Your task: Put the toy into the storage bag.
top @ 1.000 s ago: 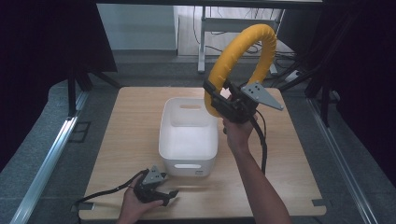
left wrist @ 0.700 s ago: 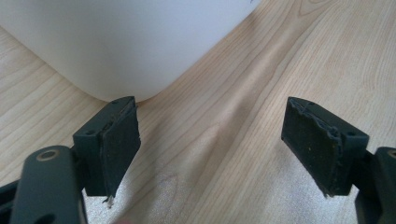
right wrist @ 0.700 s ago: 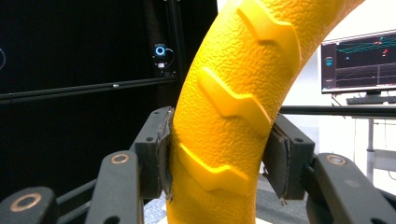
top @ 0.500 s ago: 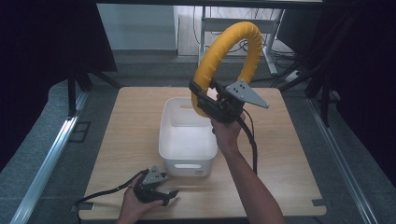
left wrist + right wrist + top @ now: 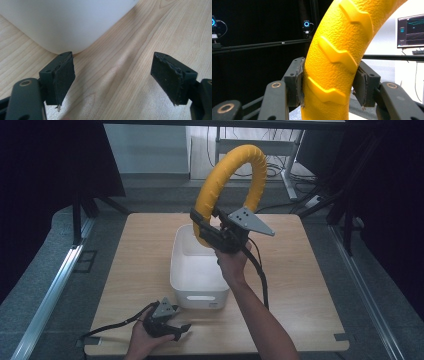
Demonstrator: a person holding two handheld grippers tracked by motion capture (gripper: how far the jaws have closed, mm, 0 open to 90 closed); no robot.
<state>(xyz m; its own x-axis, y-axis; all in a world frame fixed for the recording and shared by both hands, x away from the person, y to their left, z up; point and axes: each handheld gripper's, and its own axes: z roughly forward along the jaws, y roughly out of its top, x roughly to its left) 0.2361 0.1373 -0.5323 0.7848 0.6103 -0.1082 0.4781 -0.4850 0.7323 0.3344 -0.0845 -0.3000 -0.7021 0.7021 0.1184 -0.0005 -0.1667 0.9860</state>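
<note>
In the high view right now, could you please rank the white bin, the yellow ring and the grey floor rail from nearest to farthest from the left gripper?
1. White bin, just beyond the left gripper.
2. Grey floor rail, off the table's left.
3. Yellow ring, raised over the bin's far end.

The yellow ring [image 5: 337, 65] looks like rubbery foam, pebbled and matt, with raised chevron ridges. The white bin [image 5: 197, 270] is smooth matt plastic. The table [image 5: 310, 285] is pale grained wood.

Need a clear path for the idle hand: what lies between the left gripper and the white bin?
Nothing: the left gripper view shows bare wooden table between the open left gripper and the white bin.
</note>
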